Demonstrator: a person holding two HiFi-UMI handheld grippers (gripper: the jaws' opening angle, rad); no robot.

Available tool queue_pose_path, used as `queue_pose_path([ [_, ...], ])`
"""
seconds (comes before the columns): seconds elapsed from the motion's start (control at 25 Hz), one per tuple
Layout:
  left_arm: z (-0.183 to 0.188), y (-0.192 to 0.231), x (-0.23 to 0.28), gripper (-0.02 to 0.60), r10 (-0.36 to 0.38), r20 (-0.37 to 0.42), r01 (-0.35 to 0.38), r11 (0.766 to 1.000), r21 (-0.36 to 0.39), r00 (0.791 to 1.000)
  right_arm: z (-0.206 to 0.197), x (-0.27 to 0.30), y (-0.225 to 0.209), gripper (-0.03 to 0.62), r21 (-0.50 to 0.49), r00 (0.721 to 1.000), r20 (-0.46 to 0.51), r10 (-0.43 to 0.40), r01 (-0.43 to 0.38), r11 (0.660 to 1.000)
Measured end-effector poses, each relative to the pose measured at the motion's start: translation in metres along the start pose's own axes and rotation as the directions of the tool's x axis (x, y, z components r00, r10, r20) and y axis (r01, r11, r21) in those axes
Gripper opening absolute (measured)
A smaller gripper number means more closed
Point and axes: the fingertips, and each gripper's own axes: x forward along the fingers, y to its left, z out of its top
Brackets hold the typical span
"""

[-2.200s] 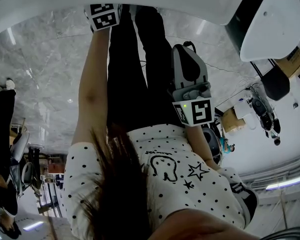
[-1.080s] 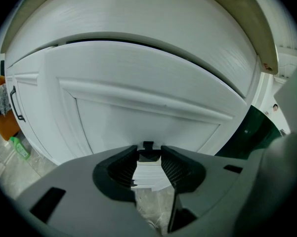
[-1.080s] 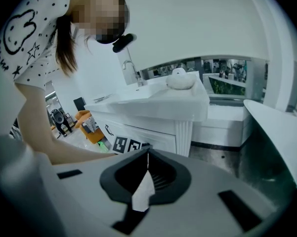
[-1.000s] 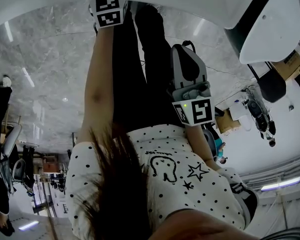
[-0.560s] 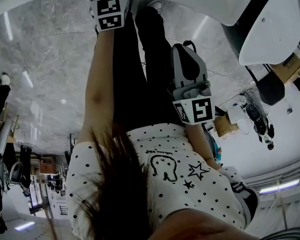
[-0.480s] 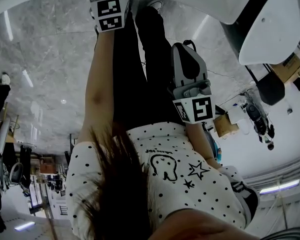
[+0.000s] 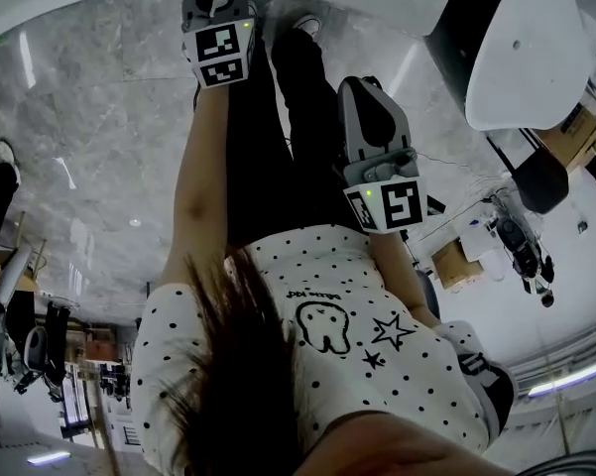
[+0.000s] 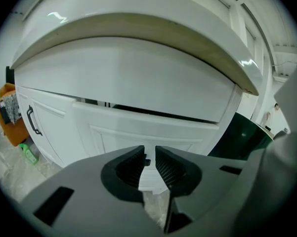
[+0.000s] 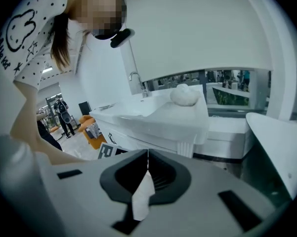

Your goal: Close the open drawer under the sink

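In the left gripper view the white drawer front (image 8: 148, 130) under the sink counter (image 8: 138, 38) stands slightly out, with a dark gap (image 8: 153, 113) along its top. My left gripper (image 8: 149, 149) is held short of the drawer. Its jaws have just been closing to a narrow gap, with nothing between them; a small dark handle (image 8: 146, 161) shows beyond. My right gripper (image 9: 148, 154) is shut and empty, facing the white sink unit (image 9: 153, 120). The head view shows only the two marker cubes, left (image 7: 221, 53) and right (image 7: 387, 204), not the jaws.
A cabinet door with a black handle (image 8: 33, 120) is left of the drawer, with an orange bin (image 8: 10, 115) and a green bottle (image 8: 28, 153) on the floor beside it. A dark green object (image 8: 244, 135) stands right. A faucet (image 9: 136, 79) and a white lump (image 9: 185, 95) are on the counter.
In the head view the left gripper's cube has slid lower in the picture and more of its body shows. The right gripper's cube has shifted slightly up in the picture.
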Motion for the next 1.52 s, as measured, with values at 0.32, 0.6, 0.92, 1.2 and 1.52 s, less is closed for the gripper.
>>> queue_pose_path([
  [0.32, 0.019, 0.001, -0.026, 0.015, 0.008, -0.019, -0.007, 1.0, 0.012, 1.0, 0.021, -0.012, 0.002, 0.014, 0.004, 0.999, 0.036, -0.012, 0.012, 1.0],
  [0.6, 0.037, -0.004, -0.045, 0.005, 0.015, -0.028, -0.014, 0.999, 0.03, 0.999, 0.037, -0.024, 0.007, 0.014, 0.024, 0.998, 0.068, -0.014, 0.012, 1.0],
  [0.92, 0.066, -0.025, -0.084, 0.005, -0.052, -0.02, 0.053, 0.996, 0.071, 0.998, 0.052, -0.032, 0.02, 0.014, -0.006, 0.996, 0.091, 0.007, -0.007, 1.0],
  [1.2, 0.107, -0.038, -0.111, 0.005, -0.071, 0.036, 0.067, 0.992, 0.109, 0.997, 0.085, -0.04, 0.018, 0.014, -0.043, 0.987, 0.159, 0.006, 0.001, 0.999],
  [1.52, 0.173, -0.037, -0.155, 0.005, -0.074, 0.158, 0.059, 0.993, 0.099, 0.985, 0.11, -0.043, 0.026, 0.014, -0.082, 0.972, 0.233, 0.028, -0.009, 0.997],
])
